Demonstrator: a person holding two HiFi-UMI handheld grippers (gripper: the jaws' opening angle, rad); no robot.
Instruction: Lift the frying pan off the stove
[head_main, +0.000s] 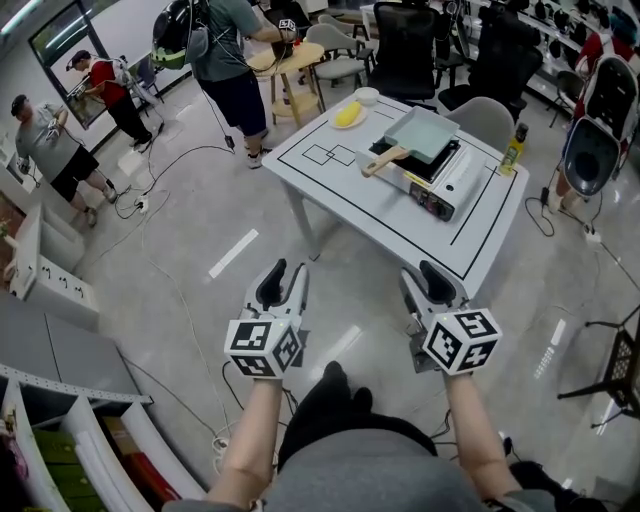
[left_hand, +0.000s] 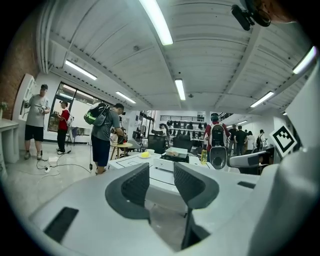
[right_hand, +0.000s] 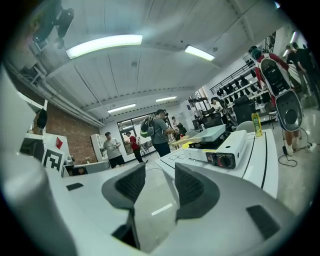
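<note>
A pale green square frying pan (head_main: 425, 133) with a wooden handle (head_main: 383, 160) rests on a white portable stove (head_main: 440, 175) on the white table (head_main: 340, 200). Both grippers hang over the floor in front of the table, well short of it. My left gripper (head_main: 285, 272) is open with nothing between its jaws, and so is my right gripper (head_main: 425, 272). The left gripper view looks past its open gripper (left_hand: 161, 184) to the distant pan (left_hand: 176, 151). The right gripper view shows its open gripper (right_hand: 159, 184), with the stove (right_hand: 225, 150) and pan (right_hand: 215, 133) closer.
On the table's far side lie a plate with yellow food (head_main: 348, 115), a white bowl (head_main: 367, 96) and a yellow-green bottle (head_main: 513, 148). Chairs and several people stand behind and to the left. Cables (head_main: 160, 180) run over the floor. Shelving (head_main: 60, 420) is at lower left.
</note>
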